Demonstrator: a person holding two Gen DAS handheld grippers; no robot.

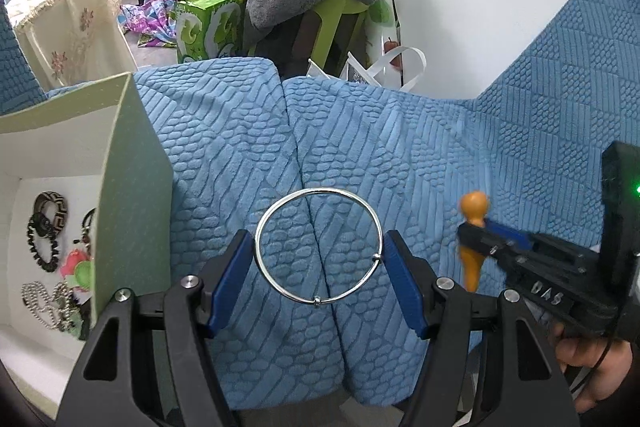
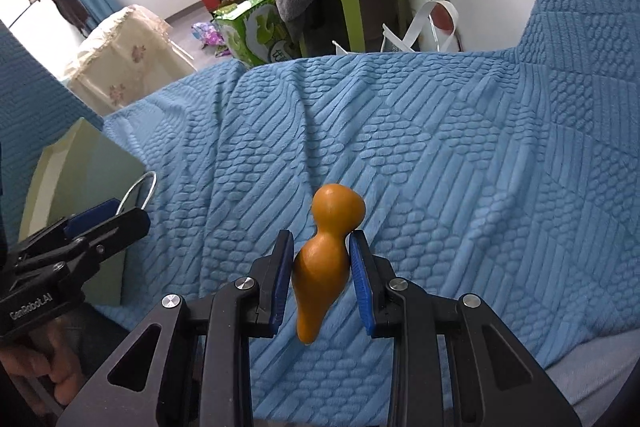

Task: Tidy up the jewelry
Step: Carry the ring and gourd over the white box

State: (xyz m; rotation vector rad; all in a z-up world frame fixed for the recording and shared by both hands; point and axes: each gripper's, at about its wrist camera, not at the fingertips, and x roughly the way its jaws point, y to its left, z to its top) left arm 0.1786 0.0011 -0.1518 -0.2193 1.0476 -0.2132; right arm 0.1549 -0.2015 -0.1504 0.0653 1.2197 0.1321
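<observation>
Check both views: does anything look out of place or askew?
Only the orange gourd in the right claw stands out: it sits tilted between the pads, and it is no obvious piece of jewelry. The bangle in the left claw and the pieces in the box look fine.

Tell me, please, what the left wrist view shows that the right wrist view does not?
Only the left wrist view looks inside the pale green open box, where dark patterned hair ties and a beaded silver chain lie. Only the right wrist view shows the gourd-shaped orange pendant whole. Both show the thin silver wire bangle between the left gripper pads and the right gripper clamping the pendant.
</observation>
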